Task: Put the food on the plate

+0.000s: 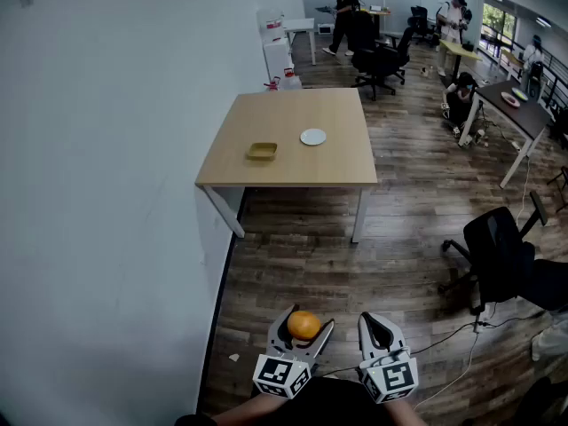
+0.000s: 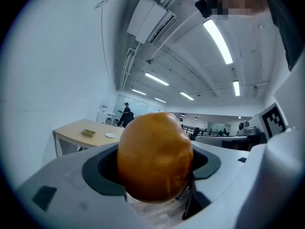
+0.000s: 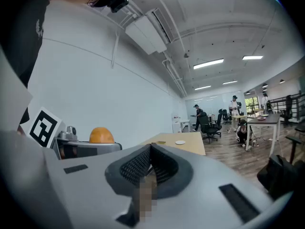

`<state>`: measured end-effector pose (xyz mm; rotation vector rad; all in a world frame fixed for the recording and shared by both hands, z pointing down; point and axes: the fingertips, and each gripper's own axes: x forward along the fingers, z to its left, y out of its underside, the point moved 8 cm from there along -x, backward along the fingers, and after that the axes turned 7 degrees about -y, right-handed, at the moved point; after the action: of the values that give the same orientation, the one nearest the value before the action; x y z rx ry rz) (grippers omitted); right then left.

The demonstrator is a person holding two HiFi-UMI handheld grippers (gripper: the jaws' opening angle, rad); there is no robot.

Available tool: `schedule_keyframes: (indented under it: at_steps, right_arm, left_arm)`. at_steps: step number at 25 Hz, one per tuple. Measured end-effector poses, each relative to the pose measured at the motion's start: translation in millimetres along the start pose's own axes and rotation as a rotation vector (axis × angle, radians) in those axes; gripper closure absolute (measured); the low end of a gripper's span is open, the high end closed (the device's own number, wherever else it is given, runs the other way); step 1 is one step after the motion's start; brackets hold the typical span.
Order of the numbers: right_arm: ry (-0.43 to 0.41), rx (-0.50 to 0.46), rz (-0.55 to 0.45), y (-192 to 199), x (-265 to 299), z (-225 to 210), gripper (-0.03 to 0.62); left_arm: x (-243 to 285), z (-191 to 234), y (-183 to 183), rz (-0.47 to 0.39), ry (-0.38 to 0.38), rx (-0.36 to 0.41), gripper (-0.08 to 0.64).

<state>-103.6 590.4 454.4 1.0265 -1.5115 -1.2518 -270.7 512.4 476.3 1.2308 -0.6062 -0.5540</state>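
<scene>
Desk (image 1: 284,171): light wood, set against the white wall, well ahead of the person across the wooden floor.
Left tongs (image 1: 304,320): jaws spread wide and clamped on the orange food, held about level.
Right tongs (image 1: 380,328): just beside the left pair, jaws closed together with nothing between them.
Plate (image 1: 312,137): small, white, on the desk.
Yellow dish (image 1: 262,152): on the desk, near the plate, to its left.
Orange food (image 2: 155,156): round, gripped between the left tongs' pads, well apart from the plate.
</scene>
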Motion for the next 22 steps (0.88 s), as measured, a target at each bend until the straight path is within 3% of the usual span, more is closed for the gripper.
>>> schedule_keyframes:
  at_steps: [7,13,22]
  right_arm:
    - [0.004,0.163,-0.054,8.3,-7.4,-18.6,0.532]
    - [0.044,0.18,-0.009,22.5,10.0,-46.2,0.532]
    - [0.119,0.133,0.071,12.2,97.8,-113.5,0.532]
  left_arm:
    - [7.1,-2.2,4.3,-0.012,-0.011,0.037,0.227]
    - [41.4,3.2,10.9,-0.005,0.001,0.046,0.227]
    - [154.1,41.9,17.3,0.064,0.148,0.057,0.227]
